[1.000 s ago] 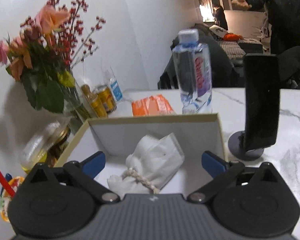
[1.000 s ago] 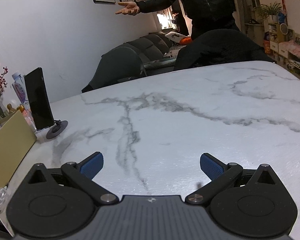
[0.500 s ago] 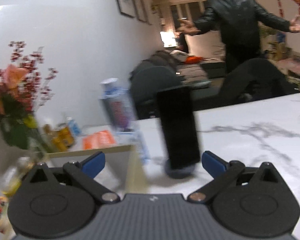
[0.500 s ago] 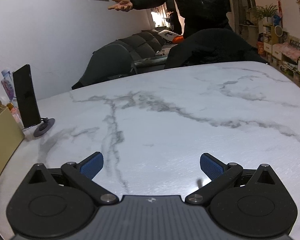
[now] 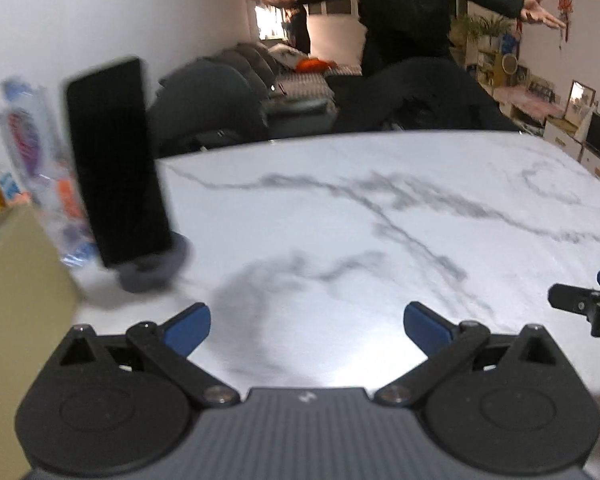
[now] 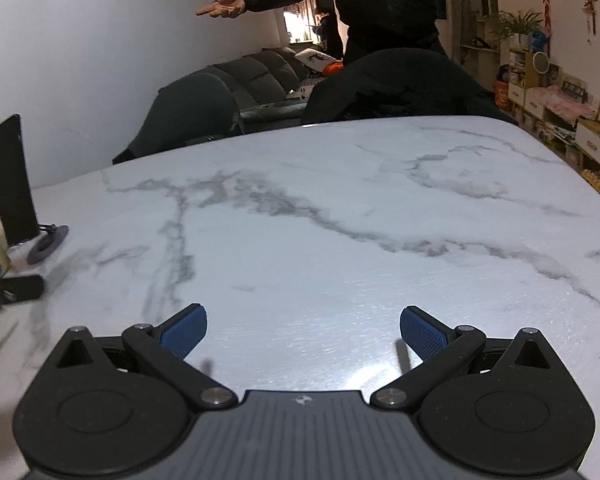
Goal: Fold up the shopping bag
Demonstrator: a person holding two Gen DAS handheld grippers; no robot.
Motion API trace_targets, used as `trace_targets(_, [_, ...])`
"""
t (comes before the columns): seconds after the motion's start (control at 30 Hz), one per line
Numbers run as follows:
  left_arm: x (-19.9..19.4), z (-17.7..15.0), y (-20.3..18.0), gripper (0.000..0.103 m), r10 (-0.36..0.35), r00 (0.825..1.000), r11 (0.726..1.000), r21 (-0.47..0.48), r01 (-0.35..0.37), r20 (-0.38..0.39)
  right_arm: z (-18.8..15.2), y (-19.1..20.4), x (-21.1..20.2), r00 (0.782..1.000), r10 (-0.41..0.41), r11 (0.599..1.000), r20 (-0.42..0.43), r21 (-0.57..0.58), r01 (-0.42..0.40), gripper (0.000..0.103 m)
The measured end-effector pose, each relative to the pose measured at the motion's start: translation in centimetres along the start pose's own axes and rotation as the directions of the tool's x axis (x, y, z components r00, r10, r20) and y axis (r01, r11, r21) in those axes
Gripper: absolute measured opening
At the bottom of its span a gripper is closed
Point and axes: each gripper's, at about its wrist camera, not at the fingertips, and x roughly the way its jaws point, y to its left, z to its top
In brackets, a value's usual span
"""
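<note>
1. Hovering over the marble table [image 6: 340,220], the left gripper [image 5: 306,322] and right gripper [image 6: 302,328] are both seen spread wide, nothing between the pads.
2. A beige box [image 5: 16,292] is cut off at the left edge; its contents cannot be seen.
3. The shopping bag is not visible in either view.
4. A blurred bottle [image 5: 24,148] is partly hidden behind the phone on its stand [image 5: 116,184].

White wall [image 6: 80,80]; grey sofa [image 6: 260,76]; marble table [image 6: 340,220]
</note>
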Motion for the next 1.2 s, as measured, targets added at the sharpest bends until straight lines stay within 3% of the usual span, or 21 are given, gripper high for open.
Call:
trace_targets(0.4, [6.2,-0.6,-4.9,0.103,0.021,0.999,0.995,-0.094,-0.025,-0.05,0.5,-1.2,1.9,0.997,-0.078,0.997,-0.001,-0.028,0.078,0.103])
trace_targets(0.7, [7.1,-0.4,-6.5,0.103,0.048,0.999,0.991,-0.122,-0.048,0.002,0.9,-1.3,3.1,0.988,-0.154,0.986,0.016,-0.066,0.155,0.103])
trace_targets(1.2, [7.5,-0.1,-7.1,0.103,0.063,0.998,0.989,-0.138,-0.06,0.02,1.0,-1.3,3.2,0.987,-0.16,0.984,0.014,-0.072,0.161,0.103])
